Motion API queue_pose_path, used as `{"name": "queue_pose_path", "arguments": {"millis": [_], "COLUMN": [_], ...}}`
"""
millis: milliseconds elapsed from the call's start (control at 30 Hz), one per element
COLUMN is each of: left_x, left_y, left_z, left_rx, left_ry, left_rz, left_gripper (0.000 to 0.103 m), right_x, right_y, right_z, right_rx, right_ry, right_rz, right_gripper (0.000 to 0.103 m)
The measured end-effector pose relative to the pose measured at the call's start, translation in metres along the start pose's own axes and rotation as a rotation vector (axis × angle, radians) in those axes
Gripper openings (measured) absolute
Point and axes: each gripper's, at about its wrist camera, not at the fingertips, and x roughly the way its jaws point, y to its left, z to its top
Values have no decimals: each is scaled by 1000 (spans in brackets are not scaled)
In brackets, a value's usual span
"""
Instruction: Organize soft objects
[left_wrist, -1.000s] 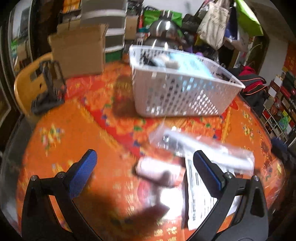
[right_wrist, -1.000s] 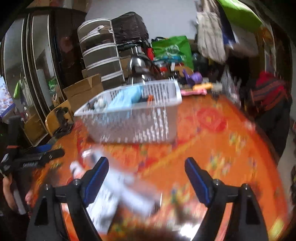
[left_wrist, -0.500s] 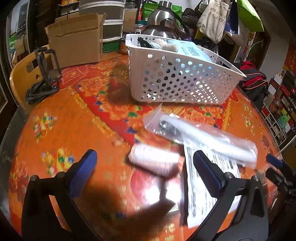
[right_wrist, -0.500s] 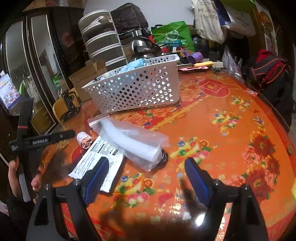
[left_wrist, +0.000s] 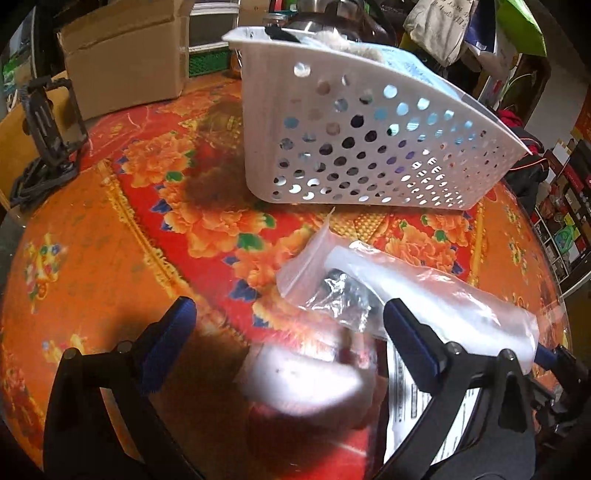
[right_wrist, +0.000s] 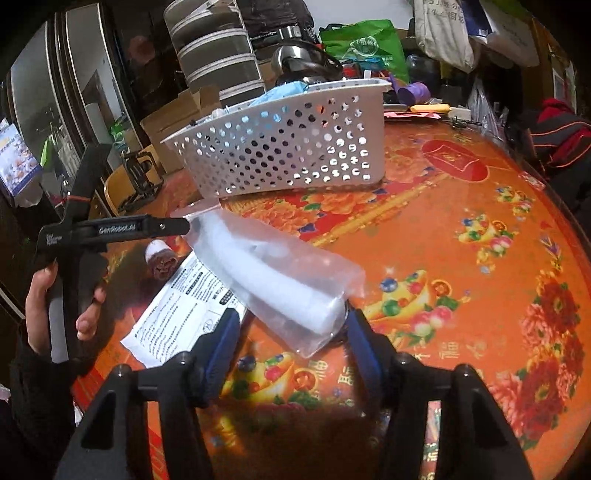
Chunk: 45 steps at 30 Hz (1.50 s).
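1. Left gripper, lower centre of its view: jaws wide open, holding nothing, straddling a blurred pale rolled cloth on the orange floral tablecloth.
2. Right gripper, bottom centre of its view: jaws partly open around the near end of a clear plastic bag holding a white roll; contact cannot be told.
3. White perforated basket, upper centre, holds soft items.
4. Printed paper sheet lies left of the bag.
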Motion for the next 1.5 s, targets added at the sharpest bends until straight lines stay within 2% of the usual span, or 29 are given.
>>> {"name": "queue_pose_path", "arguments": {"millis": [167,300,367,433,467,500,633,700,900,1500], "left_x": [12,15,13,11,10,11,4,-2,-20,-46], "left_y": [-1,3,3,4,4,5,5,5,14,8], "left_z": [9,14,14,14,14,14,7,4,-5,-20], "left_rx": [-4,-23,-20,-23,-27,-36,-43,-41,-57,-22], "left_ry": [21,20,10,1,0,4,-19,-44,-107,-199], "left_rz": [-23,-38,-27,-37,-55,-85,-111,-90,-110,-124], "left_gripper": [98,91,79,53,44,27,10,8,8,7], "right_x": [6,8,8,8,9,8,8,8,3,-12], "right_y": [-2,-3,-3,-4,-4,-3,-2,-1,-1,-4], "right_z": [1,2,2,2,2,2,1,1,-1,-2], "right_rx": [1,4,4,4,3,2,-4,-6,-7,5], "right_ry": [15,15,16,17,18,18,14,12,-26,-106], "right_rz": [9,17,16,19,21,19,18,29,47,45], "right_gripper": [53,51,49,45,44,42,35,28,18,15]}}
